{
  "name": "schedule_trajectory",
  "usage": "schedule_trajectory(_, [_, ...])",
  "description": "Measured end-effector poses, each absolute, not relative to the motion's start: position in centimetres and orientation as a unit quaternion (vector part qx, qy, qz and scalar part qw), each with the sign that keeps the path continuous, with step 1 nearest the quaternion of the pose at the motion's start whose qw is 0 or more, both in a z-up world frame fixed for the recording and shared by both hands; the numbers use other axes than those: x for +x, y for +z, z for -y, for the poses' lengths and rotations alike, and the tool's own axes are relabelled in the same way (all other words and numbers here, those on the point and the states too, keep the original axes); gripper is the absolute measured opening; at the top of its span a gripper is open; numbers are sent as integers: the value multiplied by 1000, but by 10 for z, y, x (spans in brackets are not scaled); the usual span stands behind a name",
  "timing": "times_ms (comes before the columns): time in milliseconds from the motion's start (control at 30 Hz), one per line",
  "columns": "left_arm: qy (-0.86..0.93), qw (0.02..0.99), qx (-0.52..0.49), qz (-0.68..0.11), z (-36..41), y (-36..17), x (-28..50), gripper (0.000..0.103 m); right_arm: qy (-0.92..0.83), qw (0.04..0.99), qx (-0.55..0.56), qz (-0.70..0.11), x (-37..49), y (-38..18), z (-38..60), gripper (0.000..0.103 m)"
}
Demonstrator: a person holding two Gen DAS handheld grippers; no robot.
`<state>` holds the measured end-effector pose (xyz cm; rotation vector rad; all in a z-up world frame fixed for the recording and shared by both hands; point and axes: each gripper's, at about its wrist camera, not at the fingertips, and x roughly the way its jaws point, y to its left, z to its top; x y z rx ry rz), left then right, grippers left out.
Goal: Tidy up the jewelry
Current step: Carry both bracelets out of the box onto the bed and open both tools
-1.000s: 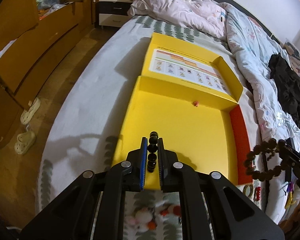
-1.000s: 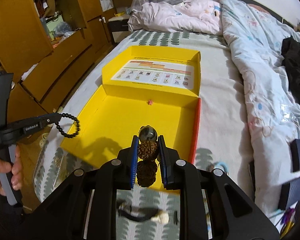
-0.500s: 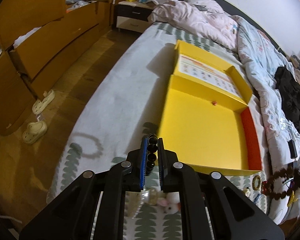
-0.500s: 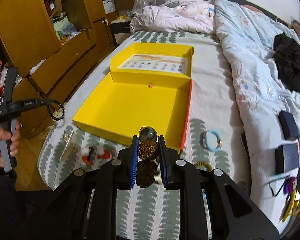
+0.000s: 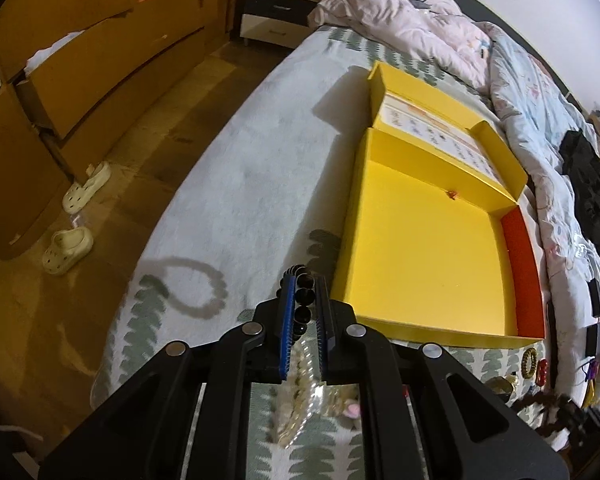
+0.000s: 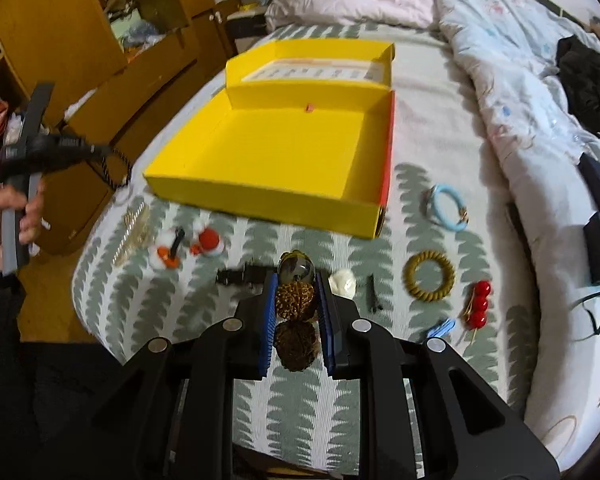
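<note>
An open yellow box [image 5: 424,256] with a red side flap lies on the bed; it also shows in the right wrist view [image 6: 284,148]. My left gripper [image 5: 303,280] is shut on a black bead bracelet [image 5: 302,292], held above the bed left of the box's near corner. My right gripper [image 6: 296,280] is shut on a brown walnut-bead bracelet [image 6: 295,300], held above the bedspread in front of the box. A small red bead [image 5: 452,194] lies at the box's back wall.
Loose jewelry lies in front of the box: a blue bangle [image 6: 444,208], a golden twisted ring [image 6: 429,277], red cherries [image 6: 479,304], a gold chain [image 6: 134,232], white-orange pompoms [image 6: 188,246]. Quilts [image 6: 500,60] at the right. Floor, slippers [image 5: 68,248] and drawers at the left.
Both grippers have pulled back from the box toward the bed's near edge, each still holding its bracelet. The left one has swung further left.
</note>
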<state>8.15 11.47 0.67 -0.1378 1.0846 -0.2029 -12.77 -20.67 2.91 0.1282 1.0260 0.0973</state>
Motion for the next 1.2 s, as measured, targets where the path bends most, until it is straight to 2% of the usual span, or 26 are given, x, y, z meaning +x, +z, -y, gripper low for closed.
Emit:
schedule_trajectory(367, [-75, 830, -54, -550, -112, -33, 97, 10, 33, 838, 75, -539, -127, -21, 226, 20])
schedule_trajectory(800, [-44, 831, -32, -554, -122, -48, 103, 10, -22, 808, 62, -585, -132, -63, 248, 20])
schedule_trajectory(967, [-33, 829, -11, -558, -123, -53, 103, 10, -35, 813, 57, -578, -132, -60, 249, 27])
schedule_trajectory(1033, [-30, 828, -7, -560, -123, -55, 104, 12, -35, 815, 58, -575, -133, -55, 248, 27])
schedule_trajectory(1200, [-24, 832, -5, -554, -127, -51, 102, 26, -34, 833, 62, -549, -137, -39, 252, 27])
